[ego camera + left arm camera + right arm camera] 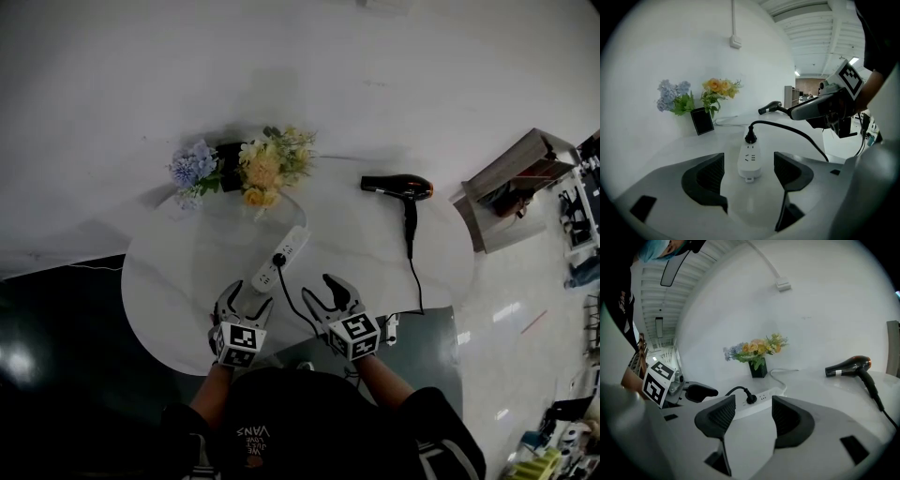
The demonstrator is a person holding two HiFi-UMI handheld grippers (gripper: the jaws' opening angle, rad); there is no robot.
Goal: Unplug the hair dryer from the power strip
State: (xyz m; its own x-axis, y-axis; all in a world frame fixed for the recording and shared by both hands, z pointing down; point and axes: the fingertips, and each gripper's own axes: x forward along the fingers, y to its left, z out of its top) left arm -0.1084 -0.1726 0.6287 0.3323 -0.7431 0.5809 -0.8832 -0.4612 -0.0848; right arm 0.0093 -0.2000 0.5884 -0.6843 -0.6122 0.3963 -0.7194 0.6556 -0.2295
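Head view alone catches writing: a white print (251, 431) reading "VANS", upside down, on the person's black top. It also shows the whole round white glossy table (159, 281), set against a white wall on a shiny floor. The long white power strip (283, 255) lies near the table's middle with the black plug (278, 260) seated in it. The black cord (413, 272) runs off the near edge and up to the black hair dryer with a copper-coloured back (398, 187), which lies well right of the strip.

Released, the left gripper (249, 295) has its jaws wide; the strip's near end shows in the gap, clear of the pads. The right gripper (319, 287) is likewise spread and empty.

Right gripper view adds a white label band on the dryer, too small to read. Left gripper view adds a beamed ceiling with strip lights. Blue and yellow flowers in a black square vase (232, 155) stand by the wall.
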